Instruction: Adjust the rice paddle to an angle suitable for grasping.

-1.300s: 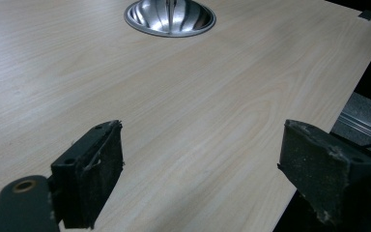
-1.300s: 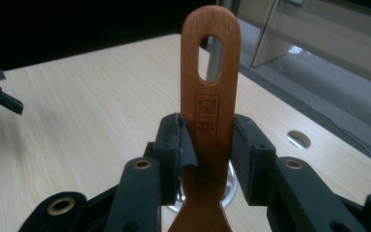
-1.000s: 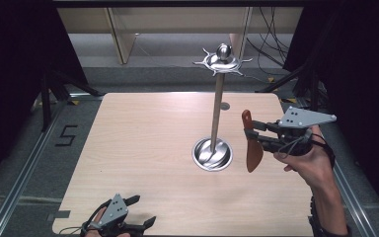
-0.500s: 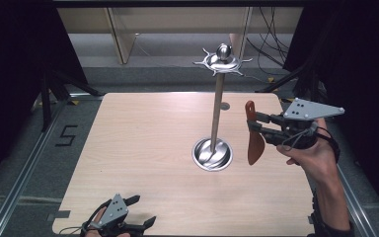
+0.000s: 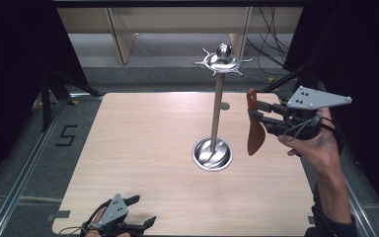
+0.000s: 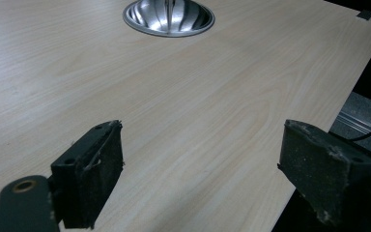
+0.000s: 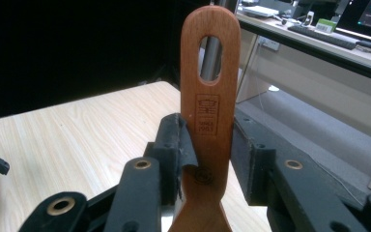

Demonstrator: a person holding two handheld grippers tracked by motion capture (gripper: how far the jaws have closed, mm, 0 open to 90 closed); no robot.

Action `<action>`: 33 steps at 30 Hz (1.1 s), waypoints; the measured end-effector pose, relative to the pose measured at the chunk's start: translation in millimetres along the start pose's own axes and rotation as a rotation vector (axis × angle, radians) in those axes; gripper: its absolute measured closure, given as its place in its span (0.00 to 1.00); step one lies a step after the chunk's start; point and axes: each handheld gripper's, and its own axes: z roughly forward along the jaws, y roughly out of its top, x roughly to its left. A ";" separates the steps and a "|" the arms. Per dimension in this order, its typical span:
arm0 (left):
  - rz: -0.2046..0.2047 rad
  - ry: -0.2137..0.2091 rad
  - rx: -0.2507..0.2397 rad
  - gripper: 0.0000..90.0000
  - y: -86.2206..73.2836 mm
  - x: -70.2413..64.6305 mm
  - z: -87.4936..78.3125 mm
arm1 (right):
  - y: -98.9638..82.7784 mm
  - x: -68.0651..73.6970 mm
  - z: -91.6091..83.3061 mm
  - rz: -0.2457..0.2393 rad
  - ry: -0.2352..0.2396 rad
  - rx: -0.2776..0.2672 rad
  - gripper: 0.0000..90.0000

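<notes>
My right gripper point(image 5: 252, 114) is shut on a reddish-brown wooden spatula point(image 5: 254, 129), held upright in the air right of the stand, handle end up. In the right gripper view the spatula handle point(image 7: 211, 96) with its oval hanging hole rises between the jaws point(image 7: 206, 145). A metal utensil stand has a round base point(image 5: 212, 154), a thin pole point(image 5: 217, 108) and a hooked crown point(image 5: 222, 61) on top. My left gripper point(image 5: 139, 211) rests open at the table's near edge. In its own view nothing lies between its pads point(image 6: 89, 169), and the stand's base point(image 6: 169, 17) lies far ahead.
The light wooden table point(image 5: 143, 143) carries just the stand. Dark curtains flank both sides. A shelf unit point(image 5: 123, 34) and cables point(image 5: 271, 29) lie beyond the far edge. A floor mark "5" point(image 5: 66, 136) sits left of the table.
My right gripper has lifted the spatula higher and slightly rightward, keeping it upright beside the pole. The left gripper has stayed put.
</notes>
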 end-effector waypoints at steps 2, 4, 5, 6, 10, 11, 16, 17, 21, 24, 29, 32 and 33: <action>0.003 0.004 0.008 0.17 0.1 0.8 -0.5 | 2.6 0.0 -0.7 -0.004 -0.008 -0.005 0.75; -0.009 0.007 -0.001 0.17 0.2 -0.6 -0.3 | 5.1 -1.9 -1.2 -0.013 -0.009 -0.024 0.75; -0.009 0.007 -0.001 0.17 0.2 -0.6 -0.3 | 6.1 -1.6 -1.5 -0.003 -0.007 -0.018 0.75; -0.005 -0.003 -0.006 0.17 0.0 -0.3 0.2 | 7.3 -1.3 -1.6 0.001 -0.011 -0.019 0.75; 0.024 0.010 0.028 0.17 0.5 2.3 -1.5 | 11.9 -3.0 -0.7 -0.007 -0.011 -0.028 0.75; 0.024 0.010 0.028 0.17 0.5 2.3 -1.5 | 11.9 -3.0 -0.7 -0.007 -0.011 -0.028 0.75; 0.000 -0.001 0.003 0.17 0.2 0.1 -0.4 | 17.8 -5.8 0.7 -0.010 -0.009 -0.029 0.75; 0.000 -0.001 0.003 0.17 0.2 0.1 -0.4 | 17.8 -5.8 0.7 -0.010 -0.009 -0.029 0.75; -0.004 -0.003 -0.001 0.17 0.2 -0.2 0.0 | 22.3 -7.4 1.4 -0.007 -0.018 -0.028 0.75; -0.005 -0.003 -0.004 0.17 0.1 -0.4 0.1 | 25.3 -7.3 2.3 0.000 -0.015 -0.030 0.75; -0.004 -0.003 -0.004 0.17 0.1 -0.5 0.1 | 28.4 -8.4 5.2 -0.014 -0.016 -0.043 0.74; -0.004 -0.004 -0.004 0.17 0.1 -0.4 0.1 | 30.8 -8.2 6.6 -0.006 -0.015 -0.037 0.74; -0.004 -0.004 -0.004 0.17 0.1 -0.4 0.1 | 31.6 -9.1 7.7 -0.016 -0.020 -0.045 0.74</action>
